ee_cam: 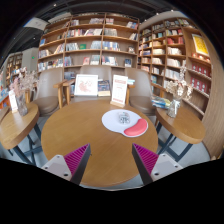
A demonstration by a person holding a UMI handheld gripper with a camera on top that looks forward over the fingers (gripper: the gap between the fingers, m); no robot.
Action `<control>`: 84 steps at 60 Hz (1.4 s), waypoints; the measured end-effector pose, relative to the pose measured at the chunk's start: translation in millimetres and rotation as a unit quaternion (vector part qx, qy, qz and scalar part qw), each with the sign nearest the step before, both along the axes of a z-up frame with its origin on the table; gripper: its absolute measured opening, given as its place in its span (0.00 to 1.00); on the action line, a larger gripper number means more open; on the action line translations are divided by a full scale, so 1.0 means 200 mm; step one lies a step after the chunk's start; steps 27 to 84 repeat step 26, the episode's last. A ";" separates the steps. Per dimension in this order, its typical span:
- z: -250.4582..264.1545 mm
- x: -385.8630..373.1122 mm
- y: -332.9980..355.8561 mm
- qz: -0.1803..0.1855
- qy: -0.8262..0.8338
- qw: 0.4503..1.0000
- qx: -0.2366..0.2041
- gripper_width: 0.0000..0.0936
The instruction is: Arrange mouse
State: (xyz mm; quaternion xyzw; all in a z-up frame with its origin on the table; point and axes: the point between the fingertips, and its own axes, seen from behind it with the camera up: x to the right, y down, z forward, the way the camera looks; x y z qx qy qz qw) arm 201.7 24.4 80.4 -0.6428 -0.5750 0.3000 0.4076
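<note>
A small white mouse (124, 117) lies on a round white mouse pad (122, 122) that has a red patch (134, 129) at its near right side. The pad rests on a round wooden table (85, 128), to the right of the table's middle. My gripper (110, 160) is open and empty, held above the near edge of the table. Its two pink-padded fingers (74, 158) stand wide apart with bare tabletop between them. The mouse and pad lie beyond the fingers, slightly to the right.
A stand-up sign (119, 90) and a display card (86, 85) stand at the table's far edge. Chairs (48, 88) ring the table. Bookshelves (90, 45) fill the back wall and the right side (180, 55). A second table (14, 122) stands at the left.
</note>
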 end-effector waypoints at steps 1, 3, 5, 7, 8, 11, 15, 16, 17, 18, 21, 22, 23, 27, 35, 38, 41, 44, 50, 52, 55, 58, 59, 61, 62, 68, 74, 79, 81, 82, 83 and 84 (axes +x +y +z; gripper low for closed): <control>-0.01 0.01 -0.01 0.003 -0.002 1.000 0.003 0.91; -0.02 0.05 -0.04 0.006 -0.007 1.000 0.007 0.91; -0.04 0.08 -0.06 0.010 -0.009 1.000 0.008 0.91; -0.05 0.11 -0.09 0.015 -0.013 1.000 0.007 0.91; -0.06 0.13 -0.10 0.017 -0.014 1.000 0.006 0.91; -0.08 0.16 -0.12 0.019 -0.020 1.000 0.001 0.91; -0.08 0.16 -0.12 0.017 -0.016 1.000 0.000 0.91; -0.08 0.16 -0.12 0.016 -0.015 1.000 0.001 0.91; -0.07 0.17 -0.13 0.015 -0.014 1.000 0.003 0.91; -0.07 0.17 -0.12 0.014 -0.013 1.000 0.005 0.91; -0.07 0.17 -0.12 0.016 -0.010 1.000 0.013 0.91; -0.06 0.17 -0.12 0.018 -0.010 1.000 0.014 0.91; -0.06 0.17 -0.12 0.019 -0.010 1.000 0.015 0.91; -0.06 0.17 -0.13 0.019 -0.006 1.000 0.013 0.91; -0.06 0.17 -0.13 0.019 -0.006 1.000 0.013 0.91; -0.06 0.17 -0.13 0.019 -0.006 1.000 0.013 0.91; -0.06 0.17 -0.13 0.019 -0.006 1.000 0.013 0.91; -0.06 0.17 -0.13 0.019 -0.006 1.000 0.013 0.91; -0.06 0.17 -0.13 0.019 -0.006 1.000 0.013 0.91; -0.06 0.17 -0.13 0.019 -0.006 1.000 0.013 0.91; -0.06 0.17 -0.13 0.019 -0.006 1.000 0.013 0.91; -0.06 0.17 -0.13 0.019 -0.006 1.000 0.013 0.91; -0.06 0.17 -0.13 0.019 -0.006 1.000 0.013 0.91; -0.06 0.17 -0.13 0.019 -0.006 1.000 0.013 0.91; -0.06 0.17 -0.13 0.019 -0.006 1.000 0.013 0.91; -0.06 0.17 -0.13 0.019 -0.006 1.000 0.013 0.91; -0.06 0.17 -0.13 0.019 -0.006 1.000 0.013 0.91; -0.06 0.17 -0.13 0.019 -0.006 1.000 0.013 0.91; -0.06 0.17 -0.13 0.019 -0.006 1.000 0.013 0.91; -0.06 0.17 -0.13 0.019 -0.006 1.000 0.013 0.91; -0.06 0.17 -0.13 0.019 -0.006 1.000 0.013 0.91; -0.06 0.17 -0.13 0.019 -0.006 1.000 0.013 0.91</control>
